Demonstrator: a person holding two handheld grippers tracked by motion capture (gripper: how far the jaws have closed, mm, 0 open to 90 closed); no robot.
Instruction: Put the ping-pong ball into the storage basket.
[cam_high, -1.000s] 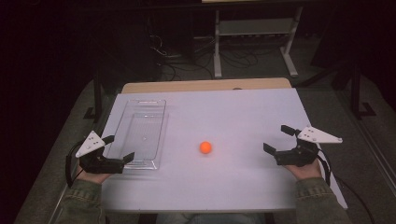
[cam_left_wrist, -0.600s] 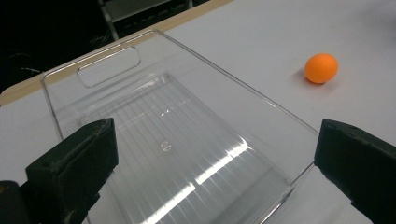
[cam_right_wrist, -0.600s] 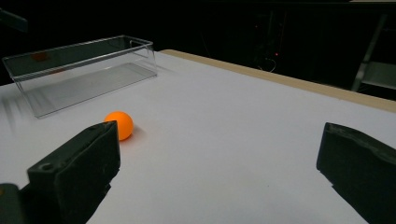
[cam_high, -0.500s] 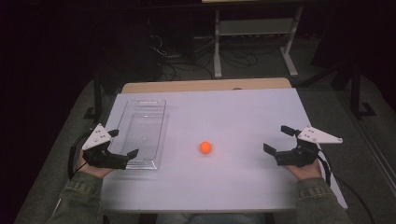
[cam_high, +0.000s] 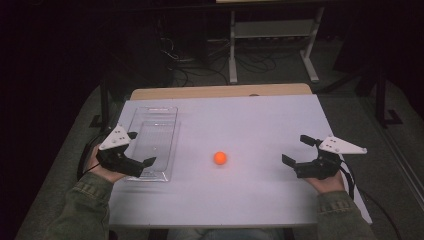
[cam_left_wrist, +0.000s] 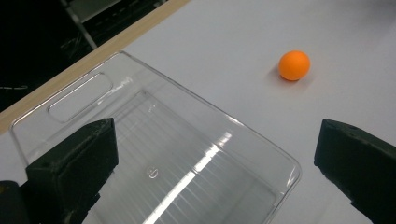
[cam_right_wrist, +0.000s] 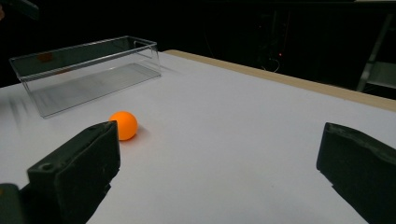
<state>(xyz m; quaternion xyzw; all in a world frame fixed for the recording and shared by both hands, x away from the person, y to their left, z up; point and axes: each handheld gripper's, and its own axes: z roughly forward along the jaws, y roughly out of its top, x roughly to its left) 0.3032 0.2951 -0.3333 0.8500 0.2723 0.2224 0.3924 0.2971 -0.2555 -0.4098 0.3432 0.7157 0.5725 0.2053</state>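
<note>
Left claw (cam_high: 140, 149) gapes above clear bin (cam_high: 159, 122); orange ball (cam_high: 220, 158) lies apart.

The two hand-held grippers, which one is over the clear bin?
The left hand-held gripper: its open jaws straddle the clear bin's near corner, while the right hand-held gripper sits over bare table.

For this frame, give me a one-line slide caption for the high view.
Two open grippers, left gripper over a clear bin, right gripper off to the side, flank an orange ball on a white table.
</note>
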